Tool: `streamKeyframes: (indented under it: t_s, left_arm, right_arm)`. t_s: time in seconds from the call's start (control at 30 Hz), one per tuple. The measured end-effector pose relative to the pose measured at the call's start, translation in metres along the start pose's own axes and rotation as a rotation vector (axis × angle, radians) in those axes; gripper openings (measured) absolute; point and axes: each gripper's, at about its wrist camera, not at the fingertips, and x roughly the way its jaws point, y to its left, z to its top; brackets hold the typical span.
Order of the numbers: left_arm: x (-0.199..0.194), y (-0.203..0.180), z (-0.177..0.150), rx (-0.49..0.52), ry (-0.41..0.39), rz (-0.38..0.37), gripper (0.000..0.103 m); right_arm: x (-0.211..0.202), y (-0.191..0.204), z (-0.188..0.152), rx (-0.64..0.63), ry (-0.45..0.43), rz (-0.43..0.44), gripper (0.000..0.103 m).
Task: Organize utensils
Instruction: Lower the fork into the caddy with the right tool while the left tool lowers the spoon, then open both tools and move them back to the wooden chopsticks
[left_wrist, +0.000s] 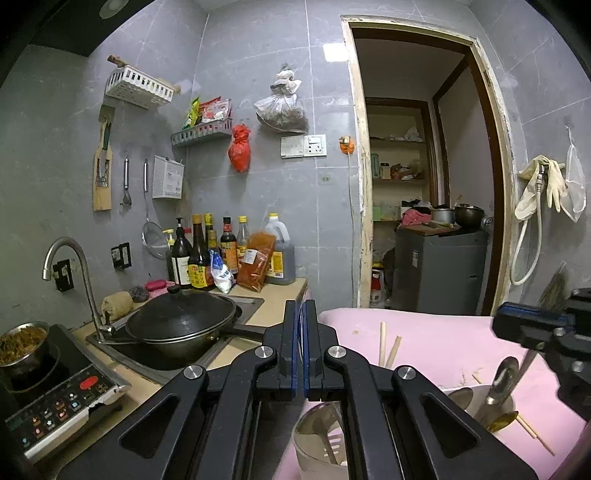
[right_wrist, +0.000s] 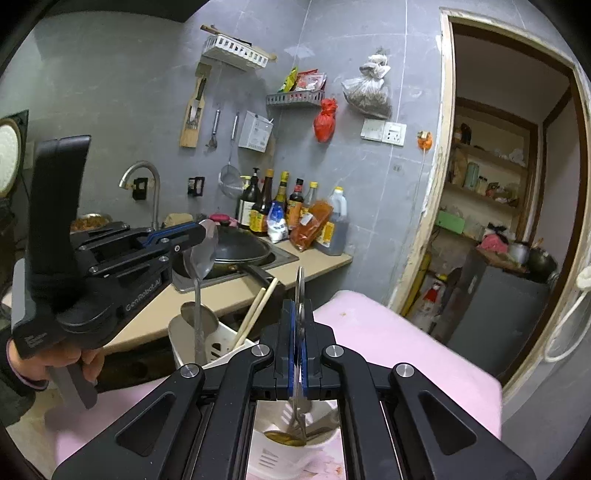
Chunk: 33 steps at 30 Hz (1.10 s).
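Spreading across the near right of the scene, a pink cloth (left_wrist: 424, 343) covers a raised surface beside the beige counter (right_wrist: 295, 273), and on it stand the white utensil holders. To the far left a black lidded wok (left_wrist: 181, 317) sits in the sink below the curved tap (left_wrist: 74, 266), with a row of sauce bottles (left_wrist: 207, 251) against the grey tiled wall.

The left gripper (right_wrist: 201, 230) is held by a hand (right_wrist: 74, 363) at the left edge of the right wrist view. Its jaws are closed on the bowl end of a long metal spoon (right_wrist: 201, 258), whose handle hangs down into the tall white holder (right_wrist: 199, 343); a second spoon bowl and a pair of wooden chopsticks (right_wrist: 255, 314) also stand in that holder. In its own view the left gripper's fingers meet with no gap to see.

The right gripper (right_wrist: 300, 328) is clamped on a thin flat metal utensil (right_wrist: 301, 284) seen edge-on, rising above the fingertips and running down between the pads. Below it, a round white cup (right_wrist: 295, 454) holds a fork (right_wrist: 295, 421) and a gold-coloured spoon (right_wrist: 284, 437).

Two more loose chopsticks (left_wrist: 388, 349) lie on the pink cloth, farther back.
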Motion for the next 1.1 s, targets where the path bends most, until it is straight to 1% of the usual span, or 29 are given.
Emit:
streamKeyframes:
  t_s: [0.1, 0.13, 0.2, 0.23, 0.27, 0.3, 0.33, 0.37, 0.4, 0.43, 0.47, 0.57, 0.6, 0.63, 0.67, 0.7, 0.73, 0.77, 0.8, 0.83, 0.87, 0.93, 1.0, 1.1]
  left_arm:
    - [0.001, 0.004, -0.001, -0.029, 0.027, -0.052, 0.001]
    - [0.001, 0.006, -0.003, -0.051, 0.036, -0.076, 0.002]
    - [0.002, 0.011, -0.004, -0.096, 0.066, -0.147, 0.003]
    - [0.003, 0.013, -0.005, -0.117, 0.082, -0.184, 0.005]
    - [0.003, 0.015, -0.006, -0.132, 0.09, -0.221, 0.006]
    - [0.002, 0.015, -0.006, -0.138, 0.091, -0.241, 0.015]
    - [-0.001, 0.015, -0.007, -0.142, 0.086, -0.251, 0.035]
    - [-0.004, 0.016, -0.006, -0.153, 0.072, -0.258, 0.043]
    - [-0.008, 0.017, -0.006, -0.172, 0.055, -0.271, 0.048]
    - [-0.011, 0.017, -0.004, -0.182, 0.049, -0.281, 0.048]
    - [-0.013, 0.017, -0.002, -0.186, 0.052, -0.286, 0.048]
    - [-0.019, 0.014, 0.005, -0.185, 0.049, -0.283, 0.049]
    - [-0.021, 0.012, 0.006, -0.185, 0.047, -0.284, 0.051]
    - [-0.025, 0.011, 0.008, -0.186, 0.044, -0.285, 0.055]
    - [-0.026, 0.009, 0.009, -0.187, 0.041, -0.284, 0.058]
    - [-0.029, 0.007, 0.011, -0.189, 0.035, -0.281, 0.063]
    - [-0.032, 0.004, 0.012, -0.189, 0.029, -0.278, 0.068]
    - [-0.035, 0.001, 0.014, -0.186, 0.02, -0.274, 0.071]
    - [-0.038, -0.003, 0.015, -0.181, 0.01, -0.269, 0.077]
    - [-0.04, -0.007, 0.016, -0.175, 0.0, -0.261, 0.081]
    - [-0.043, -0.011, 0.016, -0.168, -0.009, -0.252, 0.084]
    - [-0.052, -0.021, 0.016, -0.15, -0.034, -0.234, 0.093]
    - [-0.06, -0.034, 0.014, -0.13, -0.054, -0.21, 0.095]
    - [-0.067, -0.054, 0.007, -0.095, -0.053, -0.203, 0.095]
  right_arm:
    - [0.007, -0.008, -0.005, 0.051, 0.006, 0.047, 0.001]
    - [0.009, -0.012, -0.007, 0.075, 0.009, 0.054, 0.004]
    - [0.009, -0.018, -0.009, 0.117, -0.005, 0.081, 0.01]
    - [0.008, -0.021, -0.01, 0.135, -0.014, 0.095, 0.018]
    - [0.006, -0.023, -0.011, 0.146, -0.022, 0.101, 0.022]
    - [0.004, -0.024, -0.012, 0.153, -0.034, 0.107, 0.023]
    - [0.001, -0.025, -0.012, 0.157, -0.05, 0.108, 0.024]
    - [-0.002, -0.026, -0.012, 0.162, -0.062, 0.107, 0.027]
    - [-0.005, -0.029, -0.011, 0.175, -0.081, 0.105, 0.029]
    - [-0.009, -0.031, -0.011, 0.187, -0.098, 0.102, 0.039]
    - [-0.012, -0.033, -0.011, 0.197, -0.113, 0.095, 0.051]
    - [-0.027, -0.042, -0.012, 0.223, -0.172, 0.051, 0.065]
    - [-0.032, -0.045, -0.013, 0.229, -0.187, 0.033, 0.068]
    - [-0.039, -0.049, -0.014, 0.236, -0.208, 0.01, 0.075]
    - [-0.042, -0.052, -0.015, 0.24, -0.221, -0.002, 0.081]
    - [-0.049, -0.056, -0.016, 0.244, -0.239, -0.024, 0.083]
    - [-0.054, -0.059, -0.017, 0.244, -0.252, -0.044, 0.087]
    - [-0.06, -0.063, -0.019, 0.242, -0.264, -0.067, 0.092]
    - [-0.064, -0.065, -0.021, 0.239, -0.274, -0.087, 0.094]
    - [-0.069, -0.067, -0.023, 0.235, -0.282, -0.107, 0.102]
    - [-0.074, -0.07, -0.026, 0.234, -0.291, -0.127, 0.103]
    - [-0.085, -0.076, -0.033, 0.231, -0.304, -0.169, 0.103]
    - [-0.093, -0.084, -0.041, 0.223, -0.299, -0.206, 0.103]
    - [-0.103, -0.093, -0.055, 0.21, -0.273, -0.251, 0.103]
